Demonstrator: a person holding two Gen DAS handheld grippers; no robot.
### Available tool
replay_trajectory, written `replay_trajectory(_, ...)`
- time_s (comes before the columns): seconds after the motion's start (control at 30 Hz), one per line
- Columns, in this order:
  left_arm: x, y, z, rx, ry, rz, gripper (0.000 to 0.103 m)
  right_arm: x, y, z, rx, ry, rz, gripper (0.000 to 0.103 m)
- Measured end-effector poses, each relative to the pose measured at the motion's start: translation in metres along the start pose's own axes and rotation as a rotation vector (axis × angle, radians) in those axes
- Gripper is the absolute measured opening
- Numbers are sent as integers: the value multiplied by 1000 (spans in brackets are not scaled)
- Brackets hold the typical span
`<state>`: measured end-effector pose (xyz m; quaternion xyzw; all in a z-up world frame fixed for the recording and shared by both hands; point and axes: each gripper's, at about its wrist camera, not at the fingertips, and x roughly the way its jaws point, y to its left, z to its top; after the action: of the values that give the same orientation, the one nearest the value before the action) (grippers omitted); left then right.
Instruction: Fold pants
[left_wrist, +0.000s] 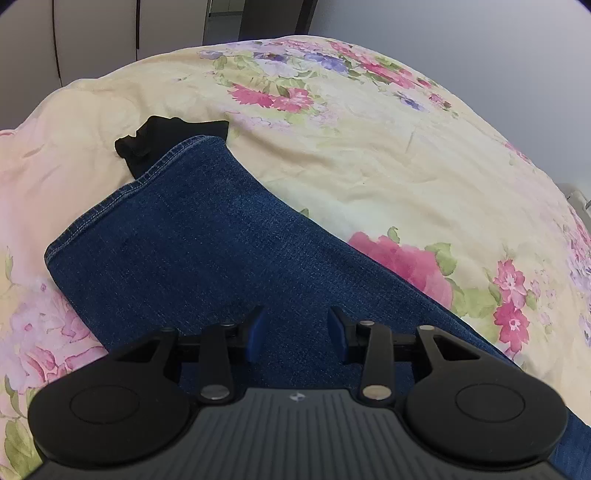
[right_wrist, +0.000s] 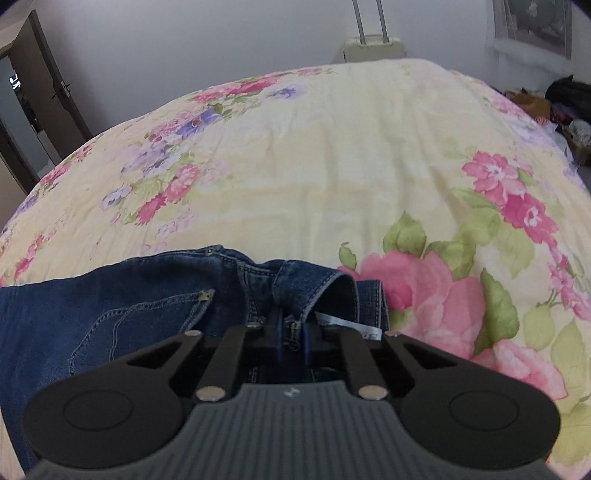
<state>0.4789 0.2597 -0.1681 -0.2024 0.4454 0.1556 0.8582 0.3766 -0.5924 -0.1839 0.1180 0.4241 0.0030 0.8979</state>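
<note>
**Denim laid flat, waistband pinched, folding barely begun**

Denim, dark blue and white-stitched: the pair of jeans (left_wrist: 207, 236) lies spread along the near edge of a pale yellow quilt printed with pink and purple flowers (right_wrist: 314, 166). The left wrist view shows one hemmed leg end lying flat, with a crumpled black cloth (left_wrist: 155, 142) tucked just beyond it. The left gripper (left_wrist: 297, 332) hovers over the leg, its blue pads parted and grasping nothing. The right gripper (right_wrist: 291, 334) is clenched on the waistband by the fly, where a white label shows.

By my reading the legs may already lie one over the other, though I cannot tell for certain; the crosswise folds from hem to waist look not yet done.

No containers appear on the quilt.
</note>
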Motion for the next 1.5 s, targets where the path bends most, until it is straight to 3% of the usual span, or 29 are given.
replay_trajectory(0.13, -8, 0, 6, 6, -18, 1, 41, -41, 25, 6, -59, -127, -98, 4)
replay_trajectory(0.23, -9, -4, 9, 35, -23, 5, 40, -68, 28, 29, -6, -217, -189, 2)
replay_trajectory(0.37, 0, -13, 4, 123, -20, 59, 38, -52, 26, 39, 7, -162, -306, 2)
replay_trajectory(0.43, 9, -13, 2, 132, -13, 84, 37, -32, 11, 37, 72, -103, -308, 2)
replay_trajectory(0.53, 22, -12, -2, 130, 8, 119, 37, 5, 6, 28, 64, -35, -314, 3)
replay_trajectory(0.6, 20, -13, -5, 156, -5, 130, 37, 14, -2, 25, 109, -20, -304, 10)
replay_trajectory(0.67, 11, -18, -10, 211, -26, 121, 37, 5, -12, 23, 173, -43, -303, 26)
replay_trajectory(0.73, -3, -23, -17, 240, -34, 66, 37, -19, -20, 19, 219, -75, -295, 28)
replay_trajectory(0.87, -29, -48, -41, 372, -32, -26, 37, -79, -37, -16, 383, -113, -245, 32)
replay_trajectory(1.0, -46, -89, -72, 509, 9, -121, 36, -120, -52, -79, 591, -110, -195, 42)
replay_trajectory(1.17, -49, -138, -111, 616, 60, -158, 33, -123, -67, -159, 928, -118, 11, 45)
replay_trajectory(1.3, -26, -158, -135, 600, 147, -88, 24, -94, -83, -195, 1161, -199, 166, 43)
replay_trajectory(1.4, -16, -158, -141, 577, 166, -54, 24, -75, -90, -209, 1280, -258, 259, 43)
replay_trajectory(1.5, -13, -158, -139, 579, 183, -30, 21, -84, -93, -198, 1237, -277, 284, 20)
